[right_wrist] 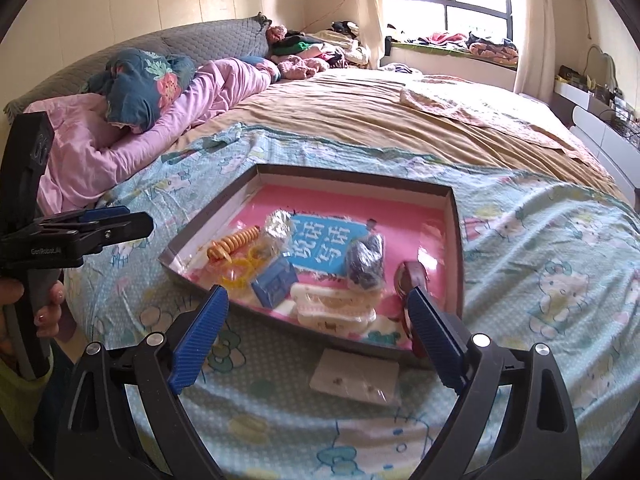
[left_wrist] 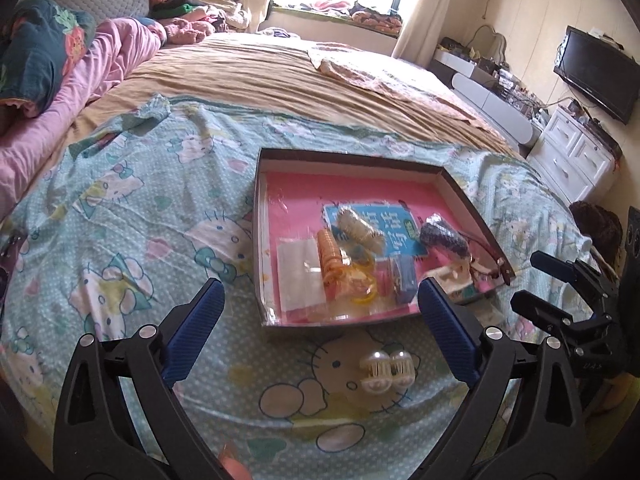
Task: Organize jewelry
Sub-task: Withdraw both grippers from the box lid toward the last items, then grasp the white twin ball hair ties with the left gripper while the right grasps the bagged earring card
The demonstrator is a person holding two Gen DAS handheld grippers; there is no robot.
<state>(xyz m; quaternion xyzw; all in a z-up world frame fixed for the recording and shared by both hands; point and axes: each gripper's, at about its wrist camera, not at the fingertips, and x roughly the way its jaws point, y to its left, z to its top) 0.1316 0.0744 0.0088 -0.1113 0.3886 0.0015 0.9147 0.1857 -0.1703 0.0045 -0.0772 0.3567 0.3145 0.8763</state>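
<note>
Both grippers, left gripper (left_wrist: 320,316) and right gripper (right_wrist: 318,322), stand wide open and hold nothing. Past them, the box (left_wrist: 352,159) on the bed's near edge holds most jewelry. Two pearl clips (left_wrist: 385,369) and a small earring card (right_wrist: 356,376) lie outside its near wall; grip each gently and lift it over the wall.

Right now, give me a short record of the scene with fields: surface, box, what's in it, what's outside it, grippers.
surface: cartoon-cat bedsheet
box: shallow open box, pink floor
inside: orange spiral tie, blue mini box, dark beaded bag
outside: white pearl clips, earring card, both on the sheet
left gripper: open, empty
right gripper: open, empty
</note>
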